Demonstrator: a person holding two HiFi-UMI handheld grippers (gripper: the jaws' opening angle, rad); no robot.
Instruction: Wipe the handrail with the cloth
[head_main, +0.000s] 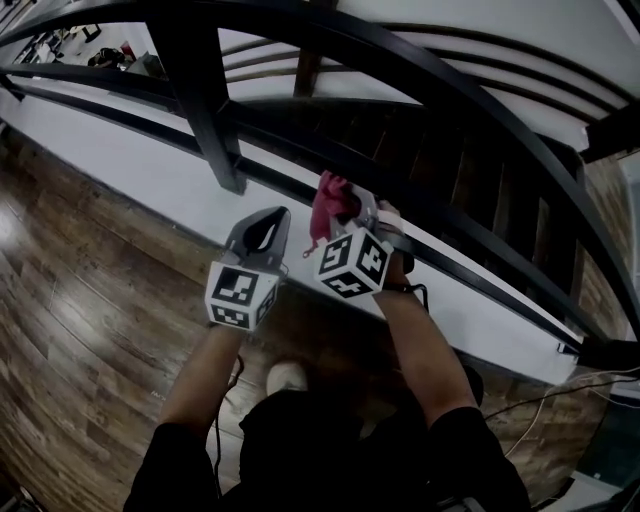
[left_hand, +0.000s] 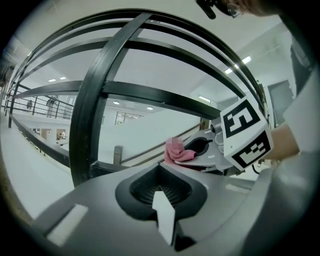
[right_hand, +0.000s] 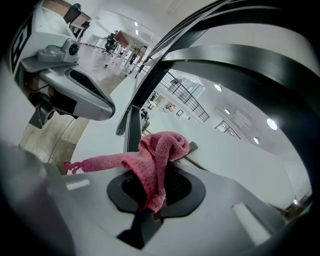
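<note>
A black handrail (head_main: 420, 70) curves across the top of the head view above dark railing bars (head_main: 200, 90). My right gripper (head_main: 345, 205) is shut on a pink knitted cloth (head_main: 328, 205), just below the lower rail bar. In the right gripper view the cloth (right_hand: 157, 160) is pinched between the jaws and bunches out ahead, with one end trailing left. My left gripper (head_main: 262, 232) hangs beside it at the left, shut with nothing in it. From the left gripper view the cloth (left_hand: 177, 152) and the right gripper's marker cube (left_hand: 245, 132) show ahead at the right.
A thick upright baluster (head_main: 205, 110) stands just left of the grippers. A white ledge (head_main: 150, 170) runs under the railing, with wooden floor (head_main: 80, 300) in front. Dark stairs lie beyond the bars. A cable (head_main: 560, 390) trails on the floor at the right.
</note>
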